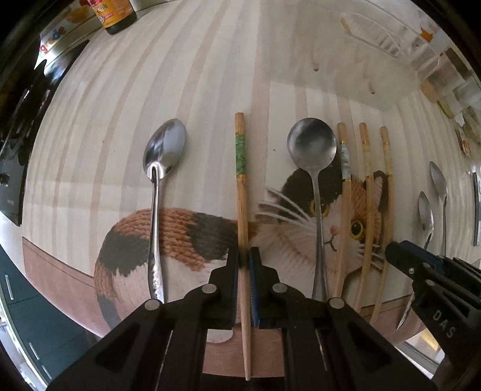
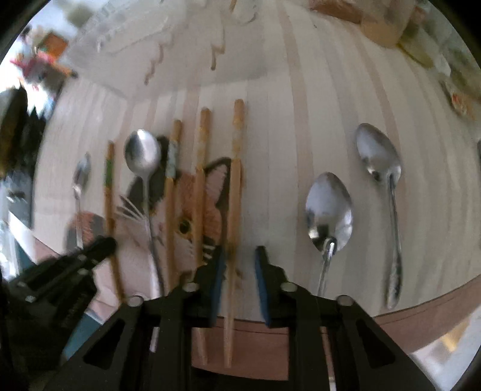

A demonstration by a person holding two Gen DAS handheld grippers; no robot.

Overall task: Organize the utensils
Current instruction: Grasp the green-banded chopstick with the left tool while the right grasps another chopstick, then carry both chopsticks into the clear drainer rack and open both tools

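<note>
My left gripper (image 1: 244, 255) is shut on a green-banded wooden chopstick (image 1: 241, 180) that points away over the cat-print mat (image 1: 180, 234). An oval spoon (image 1: 162, 168) lies to its left, a round spoon (image 1: 312, 156) to its right, then three more chopsticks (image 1: 366, 192). My right gripper (image 2: 240, 258) is open, its jaws on either side of the rightmost chopstick (image 2: 235, 192). Two spoons (image 2: 354, 204) lie on the table to its right. The right gripper also shows in the left wrist view (image 1: 399, 255).
A dark sauce bottle (image 1: 115, 15) stands at the far left. A clear plastic rack (image 1: 390, 33) sits at the far right. Packets and jars (image 2: 390, 24) line the table's back. The table's front edge (image 2: 421, 303) runs just below the spoons.
</note>
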